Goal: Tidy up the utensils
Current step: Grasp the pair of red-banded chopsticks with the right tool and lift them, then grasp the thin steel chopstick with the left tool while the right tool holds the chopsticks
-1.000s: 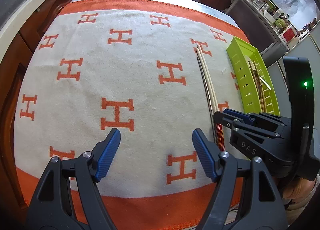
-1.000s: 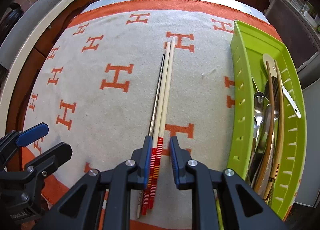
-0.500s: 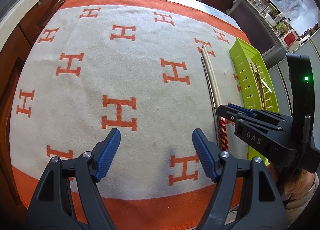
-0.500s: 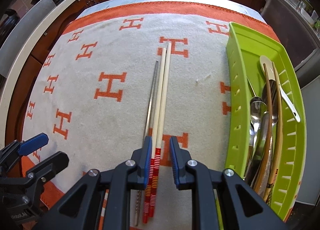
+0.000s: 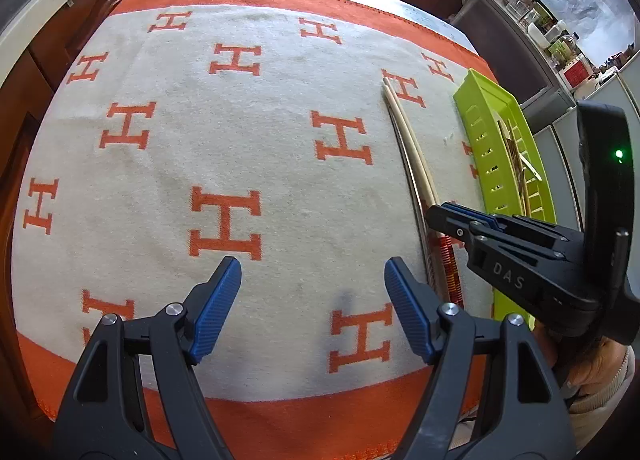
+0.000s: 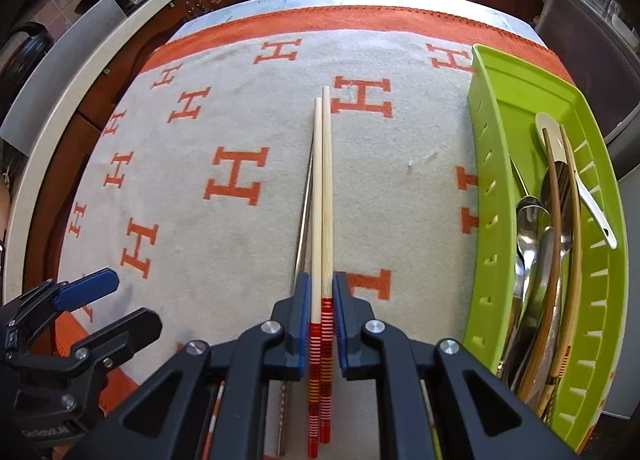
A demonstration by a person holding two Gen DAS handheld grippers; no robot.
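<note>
A pair of pale wooden chopsticks (image 6: 322, 200) with red-striped handles points away from me on the cloth, and my right gripper (image 6: 321, 292) is shut on them just above the stripes. A thin metal chopstick (image 6: 304, 216) lies partly under their left side. The green slotted tray (image 6: 490, 180) at the right holds metal spoons (image 6: 532, 220), wooden utensils and a white spoon. My left gripper (image 5: 313, 288) hovers open over bare cloth, left of the chopsticks (image 5: 412, 148), with nothing between its fingers. From the left wrist camera, the right gripper (image 5: 434, 216) sits over the striped handles.
An orange-bordered cream blanket (image 5: 260, 132) with orange H marks covers the table. Dark wooden cabinets and a pale curved counter edge (image 6: 80, 92) run behind and to the left. A cluttered counter with jars stands at the far right (image 5: 560, 40). A sleeve (image 5: 600, 388) shows beneath the right gripper.
The right jaws have closed in on the wooden chopstick pair, which now overlaps the metal chopstick. The left gripper stayed open and shifted only slightly.
</note>
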